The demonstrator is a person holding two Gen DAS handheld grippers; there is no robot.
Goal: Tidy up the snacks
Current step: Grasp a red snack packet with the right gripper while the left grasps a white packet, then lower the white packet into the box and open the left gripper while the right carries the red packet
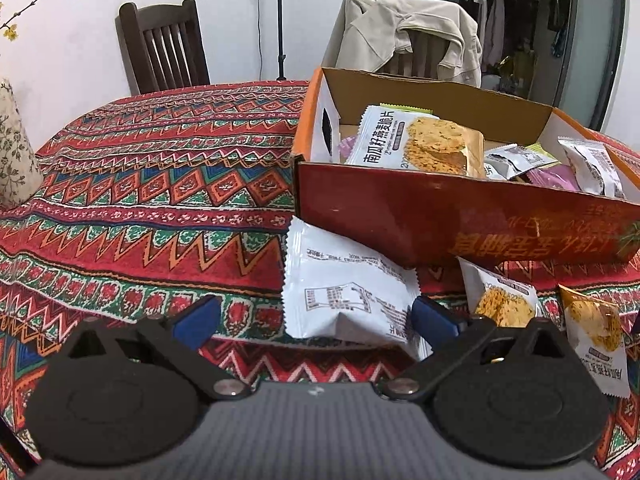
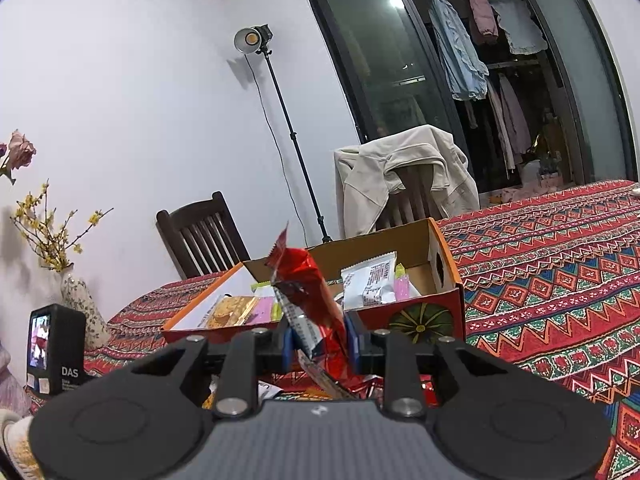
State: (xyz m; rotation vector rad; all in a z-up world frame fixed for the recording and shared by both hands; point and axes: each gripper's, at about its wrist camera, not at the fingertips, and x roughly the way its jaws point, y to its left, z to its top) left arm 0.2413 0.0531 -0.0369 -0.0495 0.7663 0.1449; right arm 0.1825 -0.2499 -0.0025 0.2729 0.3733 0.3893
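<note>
1. At the near table edge: two grippers. The left gripper point(image 1: 312, 316) has its blue pads spread wide; a white snack packet point(image 1: 344, 292) lies between them, printed back up, its far end tucked under the box. Whether the right pad touches it cannot be told.
2. The right gripper point(image 2: 318, 340) is pinched tight on one red foil packet point(image 2: 316, 300), held upright in front of the box.
3. Just right of the white packet: two oat-crisp packets point(image 1: 504, 300), lying on the patterned tablecloth point(image 1: 160, 200).
4. Mid-table: one open red cardboard box point(image 1: 440, 220), gold Chinese lettering upside down on its near wall. Inside are several packets; the largest point(image 1: 416, 140) reads "南瓜籽燕麦脆片".
5. Left: one small black device point(image 2: 56, 348) marked "DAS", one floral vase point(image 2: 80, 300).
6. Beyond: two chairs, one point(image 2: 400, 176) draped with a beige jacket; one lamp stand point(image 2: 256, 40).
</note>
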